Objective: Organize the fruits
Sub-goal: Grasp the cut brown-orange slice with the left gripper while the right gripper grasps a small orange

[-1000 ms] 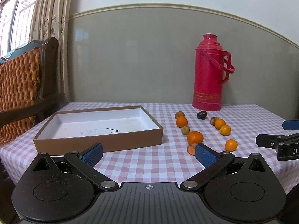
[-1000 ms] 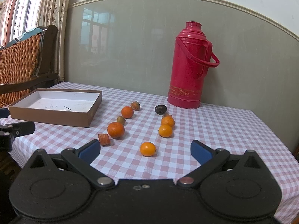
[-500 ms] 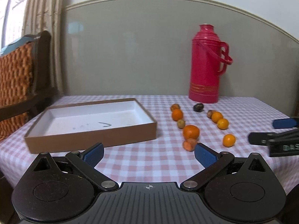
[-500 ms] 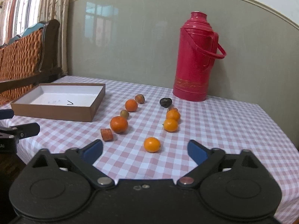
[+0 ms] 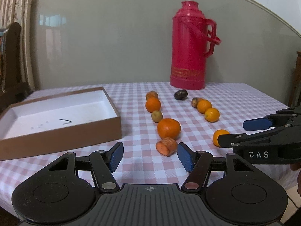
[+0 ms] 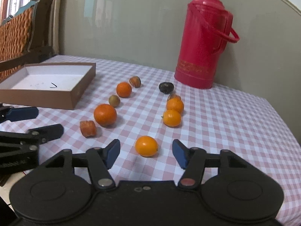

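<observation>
Orange and smooth, small orange fruit [image 6: 146, 146] lying on the checked table [image 6: 225, 124], just ahead of the right gripper [image 6: 146, 153] and about centred on the gap between its blue fingers [image 6: 112, 151], not touched yet. Fingers of this gripper released and spread wide, holding nothing. Left gripper [image 5: 150, 156] also spread wide and holding nothing, with the carrot-like cut piece [image 5: 166, 146] just ahead of its right finger, touching the bigger orange [image 5: 169, 128] behind it. More fruits in two loose rows further back, a dark one [image 6: 166, 87] near the red thermos [image 6: 206, 37]. Brown box [image 5: 62, 130] with white inside standing at the left, nothing in it, probably the place for the fruits.

Probably light and fairly firm, but round with glossy skin, so likely to roll or slip out if pinched off-centre. Best taken across the widest middle, pads low near the table, closing gently: thin peel, may bruise or burst with hard squeeze. Cut piece looks rougher and flatter, probably easier to hold by its curved sides
</observation>
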`<state>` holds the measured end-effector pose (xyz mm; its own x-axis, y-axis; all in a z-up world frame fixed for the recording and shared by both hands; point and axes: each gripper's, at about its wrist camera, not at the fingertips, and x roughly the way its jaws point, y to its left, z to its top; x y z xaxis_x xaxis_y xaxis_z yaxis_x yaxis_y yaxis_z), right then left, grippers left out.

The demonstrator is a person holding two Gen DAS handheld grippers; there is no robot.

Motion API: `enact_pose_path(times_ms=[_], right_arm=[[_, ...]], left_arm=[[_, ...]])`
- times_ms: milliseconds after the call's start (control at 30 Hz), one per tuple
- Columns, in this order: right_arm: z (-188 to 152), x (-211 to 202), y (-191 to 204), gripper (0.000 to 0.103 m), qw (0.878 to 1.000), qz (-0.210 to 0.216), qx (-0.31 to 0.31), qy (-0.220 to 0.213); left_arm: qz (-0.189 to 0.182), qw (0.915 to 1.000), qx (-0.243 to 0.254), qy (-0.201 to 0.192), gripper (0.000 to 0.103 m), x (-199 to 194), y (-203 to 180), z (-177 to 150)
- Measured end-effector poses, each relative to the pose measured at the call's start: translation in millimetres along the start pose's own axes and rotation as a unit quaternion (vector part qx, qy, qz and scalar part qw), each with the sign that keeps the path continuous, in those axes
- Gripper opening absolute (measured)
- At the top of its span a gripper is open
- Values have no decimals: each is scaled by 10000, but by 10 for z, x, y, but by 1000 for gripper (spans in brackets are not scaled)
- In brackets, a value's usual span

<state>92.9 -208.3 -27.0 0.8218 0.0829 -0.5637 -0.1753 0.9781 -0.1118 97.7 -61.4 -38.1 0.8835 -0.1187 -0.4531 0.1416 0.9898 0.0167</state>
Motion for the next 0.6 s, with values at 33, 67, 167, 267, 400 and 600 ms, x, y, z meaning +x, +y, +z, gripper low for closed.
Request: enact_pose_path(times_ms=[33, 67, 167, 267, 400, 600], right_arm=[[3, 35, 1, 52, 10000, -5, 5, 32], [6, 79, -2, 51, 10000, 0, 15, 73], [16, 192, -8, 49, 9999, 47, 27, 144], [17, 287, -17, 45, 9996, 75, 70, 250], [15, 387, -36, 36, 9993, 63, 112, 360], [1, 410, -31, 25, 9991, 95, 107, 410]], left_arm=[[-21, 10000, -4, 50, 64, 58, -11, 7], [-32, 10000, 0, 86, 64, 116, -22, 14], [-70, 9998, -22, 166, 64, 243, -40, 30], [-149, 9996, -43, 223, 64, 344, -68, 46], [-198, 9992, -84, 339, 64, 468, -97, 59], [-354, 9982, -29, 477, 35, 540, -159, 20]])
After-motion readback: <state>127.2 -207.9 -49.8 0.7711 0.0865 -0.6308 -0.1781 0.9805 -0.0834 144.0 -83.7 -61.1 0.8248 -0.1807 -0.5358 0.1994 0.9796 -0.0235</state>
